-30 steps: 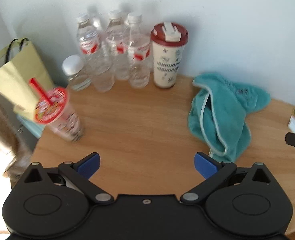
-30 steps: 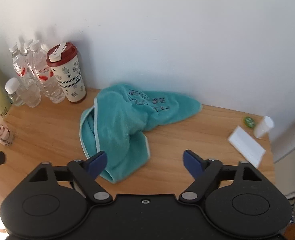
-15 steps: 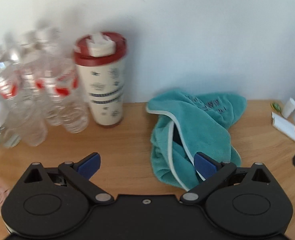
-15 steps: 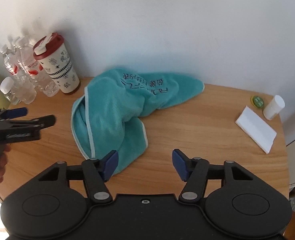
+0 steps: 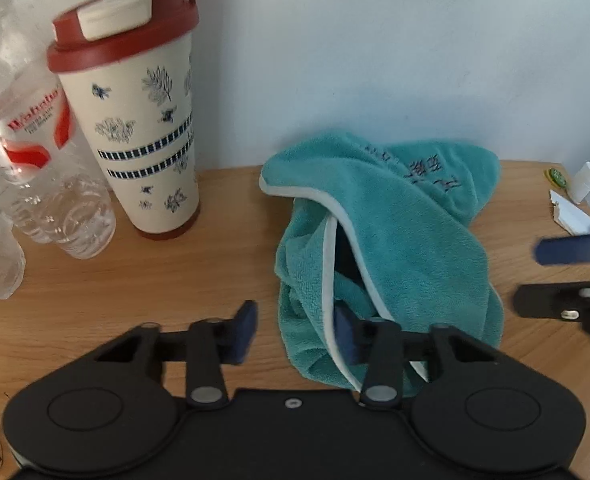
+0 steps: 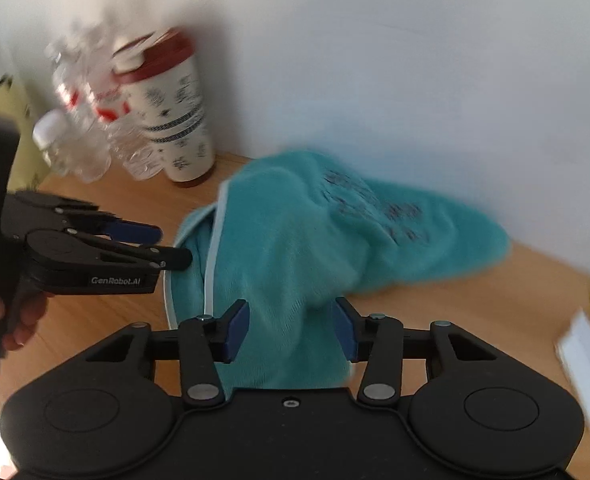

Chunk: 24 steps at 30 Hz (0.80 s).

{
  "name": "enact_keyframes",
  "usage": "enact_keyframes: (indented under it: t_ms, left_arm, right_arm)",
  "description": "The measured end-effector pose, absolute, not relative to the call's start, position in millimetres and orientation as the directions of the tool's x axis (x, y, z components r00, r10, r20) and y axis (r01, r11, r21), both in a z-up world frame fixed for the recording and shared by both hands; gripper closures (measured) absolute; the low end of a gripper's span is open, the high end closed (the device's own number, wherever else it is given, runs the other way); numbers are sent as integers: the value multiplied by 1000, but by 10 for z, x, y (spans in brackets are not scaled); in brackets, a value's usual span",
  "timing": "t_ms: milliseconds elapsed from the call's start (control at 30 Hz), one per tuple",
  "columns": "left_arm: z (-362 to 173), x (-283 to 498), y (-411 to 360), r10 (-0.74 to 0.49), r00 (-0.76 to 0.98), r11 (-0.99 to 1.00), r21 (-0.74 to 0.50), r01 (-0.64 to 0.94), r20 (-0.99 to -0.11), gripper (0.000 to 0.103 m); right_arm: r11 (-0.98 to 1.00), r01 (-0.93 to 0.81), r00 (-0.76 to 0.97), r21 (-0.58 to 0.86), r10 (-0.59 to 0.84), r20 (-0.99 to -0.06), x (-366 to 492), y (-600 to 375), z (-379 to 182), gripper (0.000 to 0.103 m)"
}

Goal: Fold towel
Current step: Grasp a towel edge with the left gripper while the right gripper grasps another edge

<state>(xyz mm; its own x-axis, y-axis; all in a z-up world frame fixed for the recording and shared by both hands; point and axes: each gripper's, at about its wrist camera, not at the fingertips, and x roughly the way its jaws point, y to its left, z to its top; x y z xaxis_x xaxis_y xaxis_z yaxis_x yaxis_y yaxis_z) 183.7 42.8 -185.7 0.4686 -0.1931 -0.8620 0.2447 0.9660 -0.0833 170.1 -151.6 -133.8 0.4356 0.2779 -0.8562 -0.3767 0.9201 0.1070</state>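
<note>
Teal towel [image 5: 395, 240] crumpled on tabletop [image 5: 135, 280], white-trimmed edge up; left gripper [image 5: 295, 332] and right gripper [image 6: 291, 332] fingers apart, empty.

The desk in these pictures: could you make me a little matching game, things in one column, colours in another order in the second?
Things:
1. towel
2. tumbler lid
3. small bottle
4. tong pads

Colours:
a. blue
b. white
c. teal
d. dark red

Pairs: 1-c, 2-d, 3-b, 4-a
</note>
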Motion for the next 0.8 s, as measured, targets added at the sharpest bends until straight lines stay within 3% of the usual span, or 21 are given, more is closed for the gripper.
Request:
enact_keyframes:
  t_ms: [133, 267, 300, 367, 800]
  left_arm:
    - [-1843, 1879, 462, -211, 472, 964, -102, 246, -856, 71]
    - [-1835, 1884, 455, -215, 474, 958, -91, 271, -854, 91]
    - [-1837, 1880, 446, -218, 473, 955, -88, 283, -853, 98]
    - [-1834, 1854, 422, -226, 479, 948, -78, 309, -848, 98]
    - [-1702, 1679, 421, -198, 525, 939, -7, 344, -828, 102]
  right_arm:
    - [885, -461, 444, 65, 294, -846, 1886, -1331, -1517, 52]
    - [861, -502, 438, 83, 336, -834, 1990, -1242, -1546, 54]
    - [859, -506, 433, 81, 335, -837, 2005, -1221, -1569, 73]
    - [851, -510, 367, 126, 348, -862, 2092, -1209, -1693, 93]
    - [937, -284, 470, 204, 321, -822, 1915, -1830, -1439, 96]
